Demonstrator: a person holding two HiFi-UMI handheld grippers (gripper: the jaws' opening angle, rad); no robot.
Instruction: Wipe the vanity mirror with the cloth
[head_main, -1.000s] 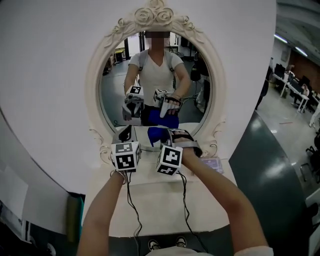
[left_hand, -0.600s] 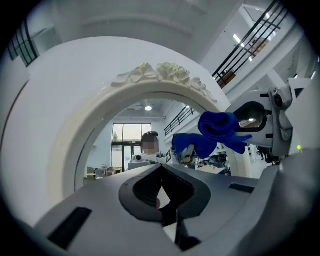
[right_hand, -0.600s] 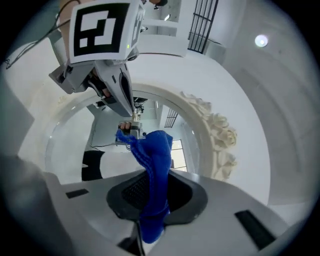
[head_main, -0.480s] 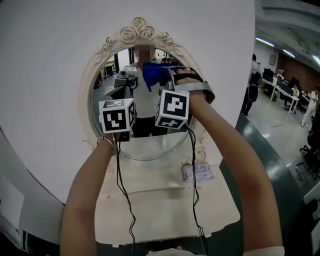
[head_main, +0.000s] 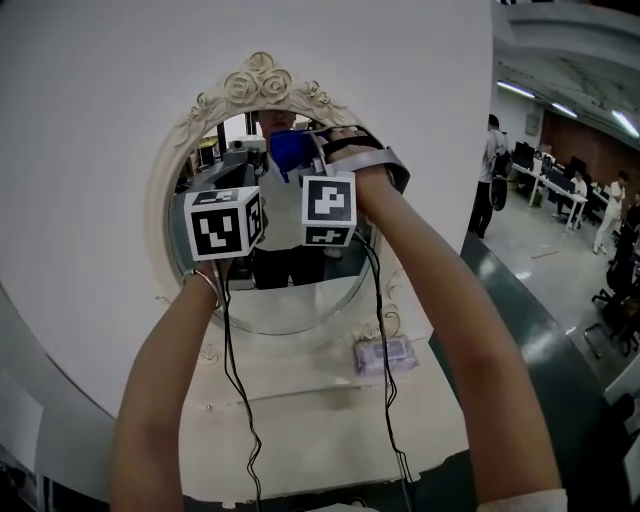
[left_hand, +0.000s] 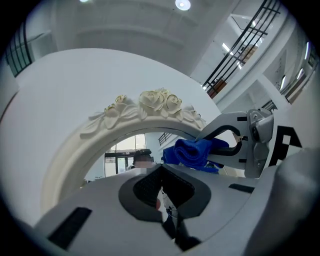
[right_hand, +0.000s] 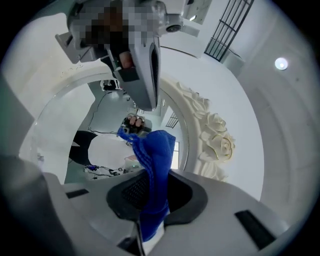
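With both arms raised before the vanity mirror (head_main: 158, 235), the person holds the right gripper (right_hand: 150, 202) at the upper part of the oval glass, just below the carved rose crest (head_main: 262, 80) of the cream frame. The right gripper's jaws are clamped on a blue cloth (right_hand: 156, 165), which stands up in a bunched fold between the dark pads and reaches toward the glass; whether the fabric touches the surface cannot be told. The left gripper (left_hand: 162, 200) is held just beside the right one, on its left and slightly lower, facing the same part of the mirror. Its jaws are pressed together with nothing between them. Each gripper carries its cube with black-and-white square markers, and black cables (head_main: 238, 385) hang from both down across the white vanity top (head_main: 300, 420). A small pale packet (head_main: 385, 355) lies on that top near the foot of the frame, to the right. The person's torso and the grippers appear reflected in the glass. Beyond the white wall, at right, other people (head_main: 490, 180) stand in an open office area.
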